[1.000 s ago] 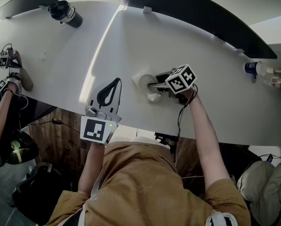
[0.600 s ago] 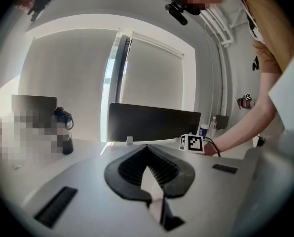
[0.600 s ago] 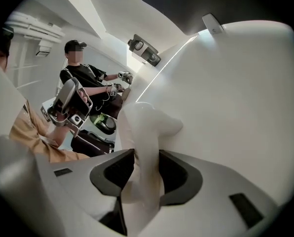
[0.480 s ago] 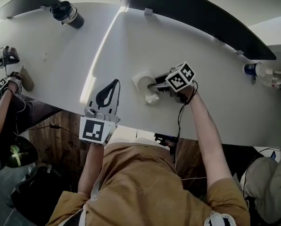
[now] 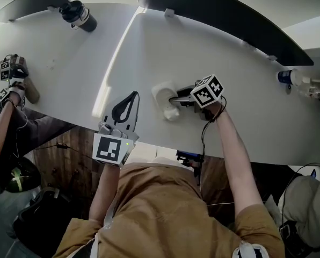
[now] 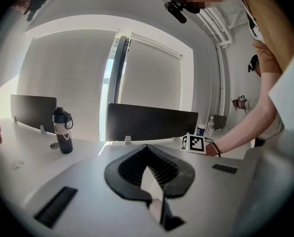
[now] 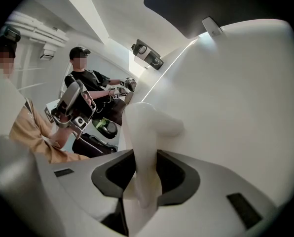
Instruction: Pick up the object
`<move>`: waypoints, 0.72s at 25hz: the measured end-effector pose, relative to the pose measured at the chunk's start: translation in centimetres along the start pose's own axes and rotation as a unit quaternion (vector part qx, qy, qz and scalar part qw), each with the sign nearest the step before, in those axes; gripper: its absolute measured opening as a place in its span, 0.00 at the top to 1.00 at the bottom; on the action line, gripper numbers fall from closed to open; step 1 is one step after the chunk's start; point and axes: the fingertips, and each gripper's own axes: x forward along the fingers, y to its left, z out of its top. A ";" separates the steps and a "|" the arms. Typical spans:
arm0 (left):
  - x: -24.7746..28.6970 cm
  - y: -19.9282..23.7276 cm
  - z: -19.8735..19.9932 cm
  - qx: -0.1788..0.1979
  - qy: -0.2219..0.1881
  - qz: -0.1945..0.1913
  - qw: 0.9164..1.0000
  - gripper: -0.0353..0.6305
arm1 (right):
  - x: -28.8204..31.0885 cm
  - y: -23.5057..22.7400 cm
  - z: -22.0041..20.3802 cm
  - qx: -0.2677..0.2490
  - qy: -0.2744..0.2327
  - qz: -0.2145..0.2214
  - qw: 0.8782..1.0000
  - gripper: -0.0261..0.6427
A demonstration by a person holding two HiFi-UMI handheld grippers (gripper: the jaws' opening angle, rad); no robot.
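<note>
1. Head view: the white object [image 5: 162, 95] is lying on the white table [image 5: 246, 106]. It is on the near side of the dark divider [image 5: 219, 20], well apart from it and closer to the table's near edge. The right gripper [image 5: 174, 99] is reaching in from the right, with a jaw running along each side of the object.
2. Head view: the left gripper [image 5: 132, 95] is resting by the near edge, equally far from the divider. It is to the left of the object and not touching it.
3. Head view: bare tabletop is stretching from the object up to the divider. A black bottle [image 5: 80, 16] is standing beyond the divider's left end. A blue-capped bottle [image 5: 289, 78] is sitting below its right end, near the table's right rim.
4. Left gripper view: the left gripper's [image 6: 147, 149] jaws are meeting at their tips and holding nothing. The divider [image 6: 152, 122] is standing straight ahead across open table, with the black bottle [image 6: 62, 131] to its left.
5. Right gripper view: the right gripper's [image 7: 144, 174] jaws have just been closing. They are now standing partly apart, with their pads pressing on both sides of the object's [image 7: 147, 127] narrow part. The object's rounded end is bulging out beyond them. The divider [image 7: 186, 9] is showing far beyond the object, with clear table between them. To the left, the table's edge is dropping away.
</note>
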 end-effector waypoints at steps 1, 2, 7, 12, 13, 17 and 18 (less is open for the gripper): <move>-0.1 -0.1 0.0 0.001 0.001 -0.001 1.000 0.94 | 0.1 0.2 -0.2 -0.001 -0.001 -0.001 1.000 0.76; -0.2 -0.2 -0.1 0.002 0.001 -0.002 1.000 0.94 | 0.1 0.4 -0.3 -0.002 -0.003 -0.003 1.000 0.76; -0.6 -0.2 -0.1 -0.001 -0.001 0.001 1.000 0.94 | 0.2 1.2 -0.9 -0.010 -0.012 -0.013 1.000 0.76; -1.0 -0.3 0.1 0.002 -0.005 0.001 1.000 0.94 | -0.1 1.9 -1.2 -0.009 -0.028 -0.017 0.999 0.76; -1.0 -0.4 0.3 0.002 -0.007 0.000 1.000 0.94 | -0.3 2.1 -1.1 -0.007 -0.035 -0.018 0.999 0.76; -1.4 -0.9 0.6 0.004 -0.012 0.001 1.000 0.94 | -1.0 2.7 -0.7 -0.006 -0.057 -0.020 0.998 0.76; -1.4 -1.0 0.6 0.005 -0.012 0.000 1.000 0.94 | -1.2 2.9 -0.7 -0.006 -0.062 -0.019 0.998 0.76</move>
